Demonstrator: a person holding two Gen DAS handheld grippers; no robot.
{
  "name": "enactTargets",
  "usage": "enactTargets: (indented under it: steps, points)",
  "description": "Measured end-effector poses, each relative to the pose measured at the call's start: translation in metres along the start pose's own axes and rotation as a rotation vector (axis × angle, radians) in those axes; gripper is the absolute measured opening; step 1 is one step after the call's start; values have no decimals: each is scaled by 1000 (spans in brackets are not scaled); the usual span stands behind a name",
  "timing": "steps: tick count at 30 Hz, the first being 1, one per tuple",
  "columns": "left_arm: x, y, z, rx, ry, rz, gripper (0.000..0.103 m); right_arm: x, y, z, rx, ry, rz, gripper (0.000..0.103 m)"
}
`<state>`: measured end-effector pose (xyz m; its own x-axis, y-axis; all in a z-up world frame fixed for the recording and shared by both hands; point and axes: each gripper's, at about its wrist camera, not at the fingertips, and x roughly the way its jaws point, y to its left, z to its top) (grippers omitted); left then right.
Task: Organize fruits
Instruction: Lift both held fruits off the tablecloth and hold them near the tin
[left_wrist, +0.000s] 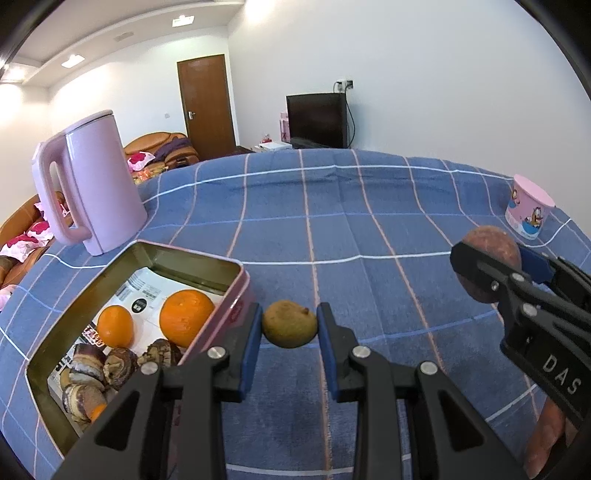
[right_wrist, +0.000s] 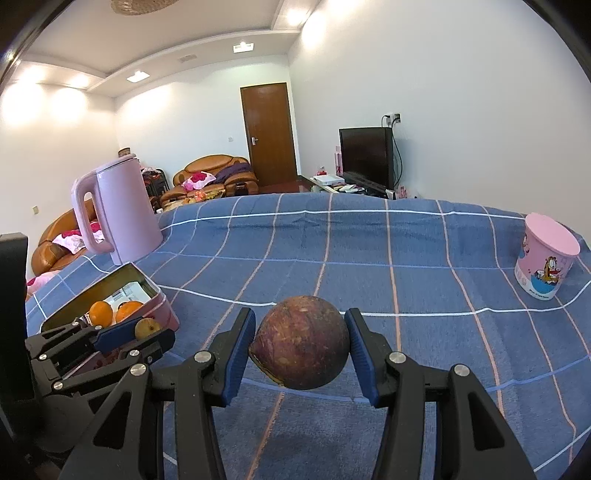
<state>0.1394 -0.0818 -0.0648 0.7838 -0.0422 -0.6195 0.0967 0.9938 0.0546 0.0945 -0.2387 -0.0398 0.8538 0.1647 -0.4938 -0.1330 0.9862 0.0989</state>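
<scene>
- Meanwhile, above the blue checked tablecloth (left_wrist: 369, 229), the left gripper (left_wrist: 290, 326) is pinched nearly closed on a small brownish-green fruit (left_wrist: 290, 325), held clear of the cloth just right of the pink tin (left_wrist: 236, 291).
- Well to the right of the tin, the right gripper (right_wrist: 301, 345) clamps a larger, round reddish-brown fruit (right_wrist: 301, 341) at a wider opening, pads on its two flanks.
- Inside the tin lie two oranges (left_wrist: 186, 315) and a cluster of brown-streaked pieces (left_wrist: 99, 373) on printed paper.
- Behind the tin stands a pink kettle (left_wrist: 96, 181); a pink cartoon cup (right_wrist: 546, 254) sits far right of the tin.
- Handling, by judgement: the small fruit looks light, firm and matte, so a mid-body pinch should hold without slipping.
- The reddish fruit seems heavier, with a hard rind and a peeling edge low on its left side; gripping across the widest girth, away from that flap, looks safest.
- Both are round, so either may roll once set down in the tin.
</scene>
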Motion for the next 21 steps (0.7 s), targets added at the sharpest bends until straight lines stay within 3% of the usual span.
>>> enactTargets:
  steps: [21]
  points:
    - [-16, 7, -4, -34, -83, 18, 31, -18, 0, -4, -9, -44, 10, 52]
